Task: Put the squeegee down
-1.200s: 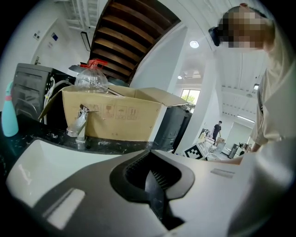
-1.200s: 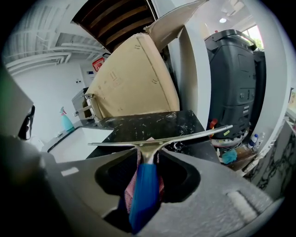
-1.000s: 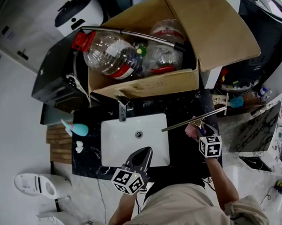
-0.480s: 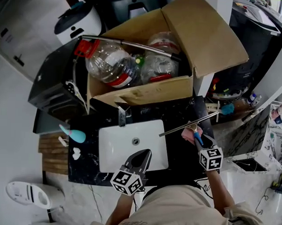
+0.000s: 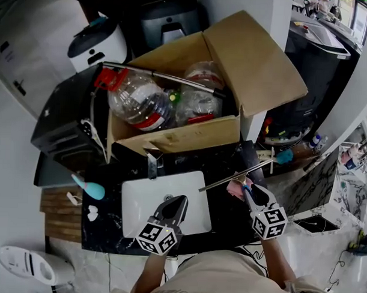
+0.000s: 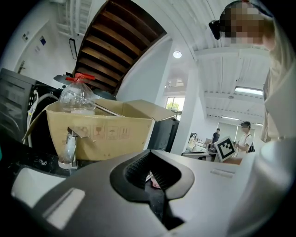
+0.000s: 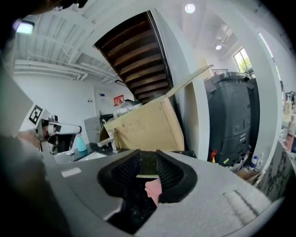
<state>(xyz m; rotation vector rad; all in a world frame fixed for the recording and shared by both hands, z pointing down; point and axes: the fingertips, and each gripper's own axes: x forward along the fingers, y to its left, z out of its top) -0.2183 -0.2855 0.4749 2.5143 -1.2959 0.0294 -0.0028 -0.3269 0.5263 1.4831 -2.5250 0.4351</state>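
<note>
The squeegee (image 5: 233, 174) lies on the black counter (image 5: 223, 219) right of the white sink (image 5: 136, 201), its long blade slanting up to the right. A pink thing (image 5: 234, 188) lies against it. My right gripper (image 5: 247, 188) hovers just short of it; its jaws are closing with nothing between them. In the right gripper view the gap (image 7: 147, 159) shows the pale blade (image 7: 147, 176) and the pink thing (image 7: 152, 189) beyond and below. My left gripper (image 5: 180, 200) hangs over the sink's front with its jaw tips together (image 6: 149, 152), holding nothing.
An open cardboard box (image 5: 190, 137) full of plastic bottles stands behind the sink, just past the tap (image 5: 151, 163). A teal bottle (image 5: 90, 189) lies at the counter's left end. A teal brush (image 5: 283, 156) and a black bin (image 5: 318, 63) are to the right.
My right gripper has drawn back from the squeegee toward the person, and the squeegee stays lying on the counter. The left gripper keeps its place over the sink.
</note>
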